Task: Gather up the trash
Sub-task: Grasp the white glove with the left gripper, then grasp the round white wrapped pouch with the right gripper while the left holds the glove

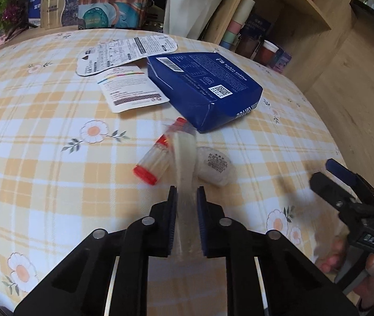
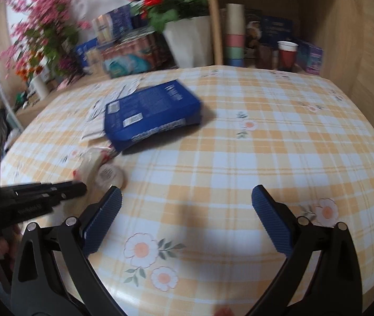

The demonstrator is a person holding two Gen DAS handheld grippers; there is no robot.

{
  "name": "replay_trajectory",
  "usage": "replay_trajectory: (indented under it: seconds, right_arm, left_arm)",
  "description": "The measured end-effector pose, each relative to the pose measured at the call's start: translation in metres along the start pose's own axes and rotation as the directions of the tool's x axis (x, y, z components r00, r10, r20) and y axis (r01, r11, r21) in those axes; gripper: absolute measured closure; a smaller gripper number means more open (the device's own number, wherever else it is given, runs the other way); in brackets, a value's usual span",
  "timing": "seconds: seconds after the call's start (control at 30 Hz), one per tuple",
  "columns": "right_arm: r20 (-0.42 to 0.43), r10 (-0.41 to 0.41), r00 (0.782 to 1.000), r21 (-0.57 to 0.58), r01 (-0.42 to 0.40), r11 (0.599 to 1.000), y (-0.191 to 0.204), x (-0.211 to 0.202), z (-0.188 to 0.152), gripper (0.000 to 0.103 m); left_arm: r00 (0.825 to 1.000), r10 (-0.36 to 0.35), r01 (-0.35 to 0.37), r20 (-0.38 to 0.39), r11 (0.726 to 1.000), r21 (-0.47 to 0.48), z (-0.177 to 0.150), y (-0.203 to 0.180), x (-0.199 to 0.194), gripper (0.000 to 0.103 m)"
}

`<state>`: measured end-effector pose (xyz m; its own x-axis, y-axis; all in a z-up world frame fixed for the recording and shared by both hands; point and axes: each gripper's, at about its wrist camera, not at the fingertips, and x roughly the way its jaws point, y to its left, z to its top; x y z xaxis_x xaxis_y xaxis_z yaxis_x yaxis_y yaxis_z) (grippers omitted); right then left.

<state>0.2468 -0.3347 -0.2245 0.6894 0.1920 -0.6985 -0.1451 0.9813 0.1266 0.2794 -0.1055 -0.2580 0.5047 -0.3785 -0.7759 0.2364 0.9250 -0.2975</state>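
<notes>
On the checked cloth (image 1: 55, 158), the left gripper (image 1: 187, 192) pinches a clear wrapper (image 1: 184, 158) beside a red-capped tube (image 1: 151, 163) and white wad (image 1: 216, 166); blue box (image 2: 152, 113) behind; right gripper (image 2: 187, 197) gapes, empty

Open tablecloth (image 2: 226, 158) right — blue box (image 2: 152, 113) blocks left.

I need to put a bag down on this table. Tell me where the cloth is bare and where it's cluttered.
Bare: the wide stretch of tablecloth right of the blue box, out to the shelf side, and the near strip under the open right gripper. Crowded: left of the box, where the paper packets, the red-capped tube and the white pod lie by the left gripper.
</notes>
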Motion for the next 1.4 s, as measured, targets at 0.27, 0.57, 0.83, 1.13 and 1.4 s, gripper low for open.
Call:
replay_trajectory:
  seconds: [0.27, 0.57, 0.83, 1.13, 1.4]
  right_arm:
    - [-0.113, 0.081, 0.990, -0.158, -0.098, 0.982, 0.044, 0.030, 0.009, 0.006]
    - [-0.263, 0.074, 0.962, -0.308, -0.157, 0.938, 0.078, 0.077, 0.023, 0.031]
    - [-0.286, 0.109, 0.952, -0.308, -0.199, 0.930, 0.088, 0.095, 0.031, 0.041]
    - [-0.281, 0.128, 0.951, -0.321, -0.218, 0.921, 0.098, 0.093, 0.030, 0.061]
    - [-0.259, 0.158, 0.953, -0.260, -0.226, 0.939, 0.096, 0.082, 0.023, 0.062]
  left_arm:
    - [0.998, -0.007, 0.007, 0.066, 1.000, -0.006, -0.012, 0.035, -0.046, 0.096]
    - [0.996, 0.049, -0.041, 0.069, 0.993, -0.107, -0.025, 0.086, -0.061, 0.096]
    - [0.997, 0.055, -0.049, 0.050, 0.992, -0.115, -0.032, 0.100, -0.063, 0.096]
    - [0.999, 0.033, -0.030, 0.029, 0.997, -0.075, -0.029, 0.096, -0.058, 0.074]
    - [0.999, 0.051, -0.051, 0.000, 0.999, -0.010, -0.026, 0.086, -0.047, 0.068]
